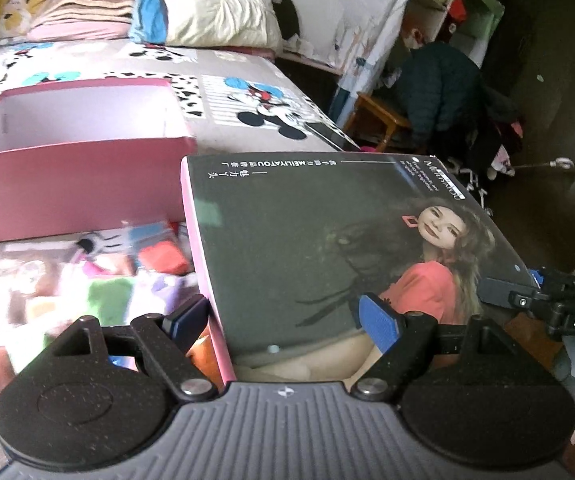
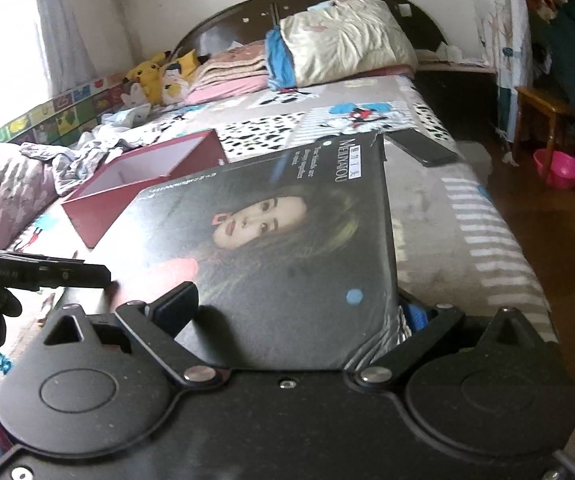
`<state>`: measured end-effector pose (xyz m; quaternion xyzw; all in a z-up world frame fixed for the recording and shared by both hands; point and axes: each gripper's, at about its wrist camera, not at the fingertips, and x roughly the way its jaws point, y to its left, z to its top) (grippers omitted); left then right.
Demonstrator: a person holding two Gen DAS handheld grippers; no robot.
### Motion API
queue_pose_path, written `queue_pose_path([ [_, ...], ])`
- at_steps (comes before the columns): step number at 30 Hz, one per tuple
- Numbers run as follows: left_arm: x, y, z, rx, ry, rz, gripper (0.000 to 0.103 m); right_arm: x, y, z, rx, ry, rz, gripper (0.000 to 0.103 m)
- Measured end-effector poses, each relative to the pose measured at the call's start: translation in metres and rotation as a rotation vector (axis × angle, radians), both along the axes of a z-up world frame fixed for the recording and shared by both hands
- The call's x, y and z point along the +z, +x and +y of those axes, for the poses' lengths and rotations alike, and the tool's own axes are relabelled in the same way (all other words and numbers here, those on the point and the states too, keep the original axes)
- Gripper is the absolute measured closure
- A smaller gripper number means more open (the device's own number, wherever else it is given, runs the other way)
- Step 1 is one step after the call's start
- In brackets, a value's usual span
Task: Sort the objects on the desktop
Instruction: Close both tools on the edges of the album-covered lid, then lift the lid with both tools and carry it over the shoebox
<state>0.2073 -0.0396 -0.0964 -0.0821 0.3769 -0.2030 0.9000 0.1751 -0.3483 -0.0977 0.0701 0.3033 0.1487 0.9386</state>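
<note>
Two claws hold one thing: the left claw (image 1: 287,320) and the right claw (image 2: 291,312) are both closed on the near edges of the dark box lid (image 1: 327,240), the one with a woman's photo, and it is tilted above the bed (image 2: 447,220). The pink box (image 1: 67,184) stands open just beside, at the left, and its inside looks empty. So I judge the sorting is at an early stage; the blurry small items (image 1: 99,280) under the lid prob. are not yet sorted.
</note>
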Motion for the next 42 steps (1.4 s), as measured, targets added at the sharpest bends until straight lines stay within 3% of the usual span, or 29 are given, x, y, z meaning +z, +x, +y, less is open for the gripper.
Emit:
queue_pose_path([
  [10,0.023,-0.011,0.055,0.092,0.015,-0.051,0.021,0.013,0.008,0.051,0.068,0.015,-0.027,0.003],
  [22,0.051,0.012,0.12,0.194,0.036,-0.128,0.021,0.032,0.041,0.12,0.178,-0.006,-0.073,0.003],
  [42,0.038,0.084,0.198,0.259,0.015,-0.142,0.021,0.034,0.13,0.195,0.236,-0.016,-0.084,0.003],
])
